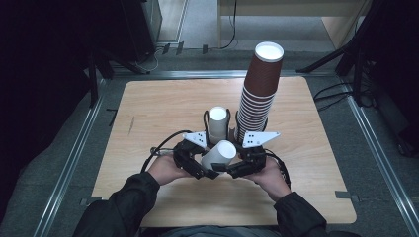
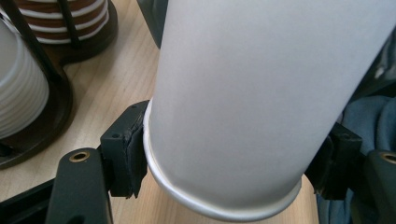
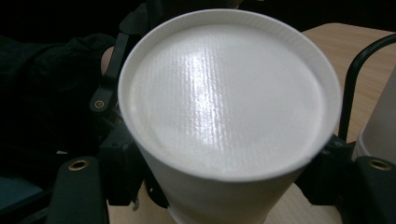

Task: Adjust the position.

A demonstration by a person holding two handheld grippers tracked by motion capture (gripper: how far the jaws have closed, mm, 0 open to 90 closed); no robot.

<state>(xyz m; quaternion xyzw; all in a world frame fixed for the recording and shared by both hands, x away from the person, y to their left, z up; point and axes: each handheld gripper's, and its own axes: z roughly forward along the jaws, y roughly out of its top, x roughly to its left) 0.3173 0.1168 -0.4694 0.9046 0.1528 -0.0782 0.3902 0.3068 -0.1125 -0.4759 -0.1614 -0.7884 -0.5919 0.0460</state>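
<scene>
I have one white cup (image 1: 219, 156) lifted off the counter (image 1: 158, 108), lying tilted between both tools — left tool (image 2: 224, 163) clamped at its rim, right tool (image 3: 224, 186) gripping its base end; stacking it on the white stack (image 1: 217, 123) remains, I judge.

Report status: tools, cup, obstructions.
Left tool clamped at white paper cup's rim end. Right tool grips its base end. Brown cup stack close behind.

High view looks down; both gripper views closely share the white cup (image 1: 219, 154).
</scene>
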